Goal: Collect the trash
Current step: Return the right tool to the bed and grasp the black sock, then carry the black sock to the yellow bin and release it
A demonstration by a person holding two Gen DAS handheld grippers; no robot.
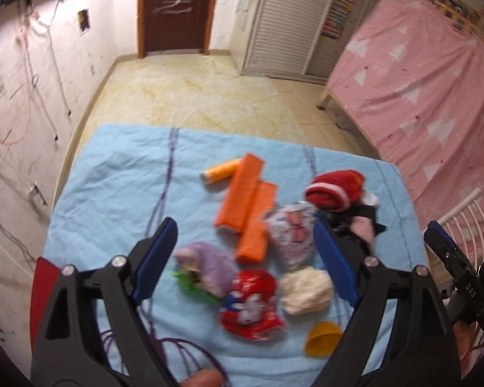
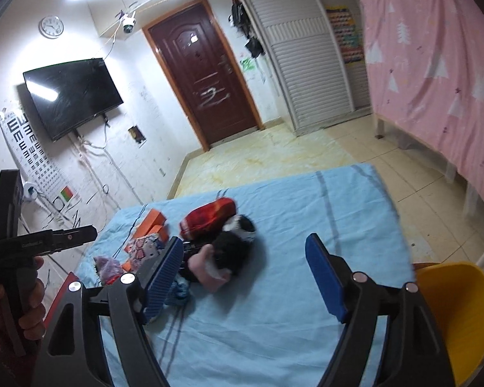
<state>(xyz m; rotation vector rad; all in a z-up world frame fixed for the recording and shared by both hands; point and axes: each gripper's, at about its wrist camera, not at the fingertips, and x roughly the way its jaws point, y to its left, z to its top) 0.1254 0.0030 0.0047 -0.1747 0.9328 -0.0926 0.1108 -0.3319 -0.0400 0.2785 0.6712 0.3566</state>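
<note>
Wall-mounted TV [image 2: 72, 96], brown door [image 2: 206, 71], wall clock [image 2: 51, 26], pink curtain [image 2: 435, 74].

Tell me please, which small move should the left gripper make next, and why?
Probably lower the left gripper onto the crumpled red and white foil wrapper on the light blue cloth. Its jaws stand open and empty above the pile, and the wrapper lies nearest, between the blue fingers. The right gripper is open too.
</note>
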